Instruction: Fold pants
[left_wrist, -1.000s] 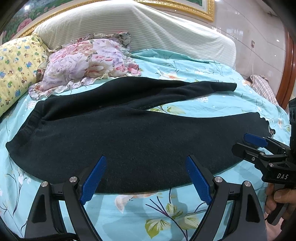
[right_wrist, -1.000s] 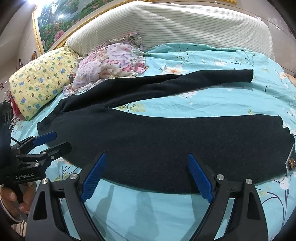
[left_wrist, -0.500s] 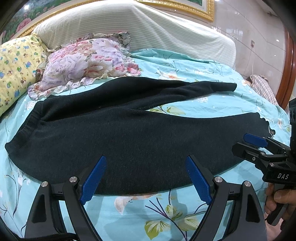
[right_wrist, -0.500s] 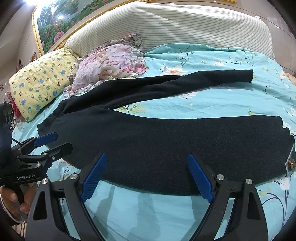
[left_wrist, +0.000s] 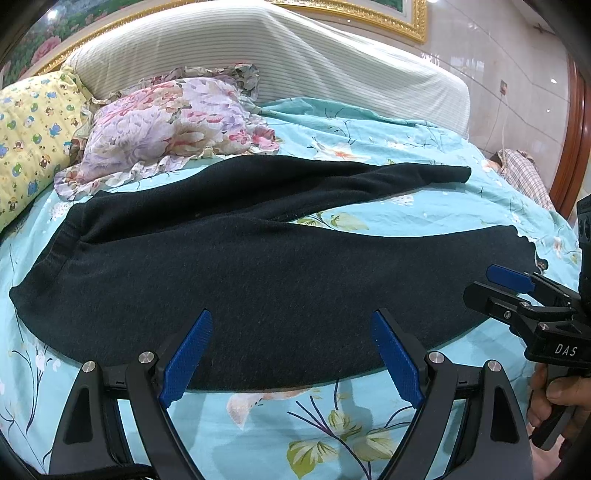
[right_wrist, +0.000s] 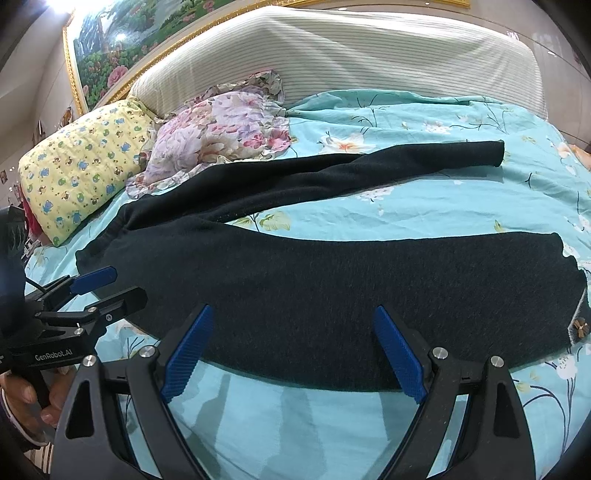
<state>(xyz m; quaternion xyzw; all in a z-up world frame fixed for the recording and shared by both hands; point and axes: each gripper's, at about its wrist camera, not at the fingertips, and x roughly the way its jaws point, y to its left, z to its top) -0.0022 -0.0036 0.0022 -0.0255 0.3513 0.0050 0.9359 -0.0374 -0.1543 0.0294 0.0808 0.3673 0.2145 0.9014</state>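
Just ahead of both tools, the black pants (left_wrist: 258, 280) lie spread flat on the bed (left_wrist: 369, 424), waistband off to the left tool's (left_wrist: 291, 350) left and the two leg ends off to the right tool's (right_wrist: 291, 347) right. The near leg runs straight across in front of the blue pads (left_wrist: 186, 354); the far leg (right_wrist: 369, 170) angles away beyond it toward the headboard, leaving a wedge of turquoise sheet between them. Laid open like this, the garment seems ready for a first fold, probably one leg brought over the other, so nothing looks folded yet.

The left tool stands wide open with nothing between its fingers, hovering over the near edge of the cloth close to the seat of the pants. The right tool is likewise spread wide and empty, poised over the near edge further along the near leg toward its hem (right_wrist: 569, 295). Each tool shows at the side of the other's view, so they sit side by side along the same edge. That spacing suits a two-point pinch: lifted at two spots, the long edge would likely stay straight instead of sagging.

A floral pillow (left_wrist: 173, 129) and a yellow pillow (right_wrist: 81, 166) lie beyond the waistband end, the floral one's frill touching the far leg. The soft knit will likely drape and cling to the sheet.
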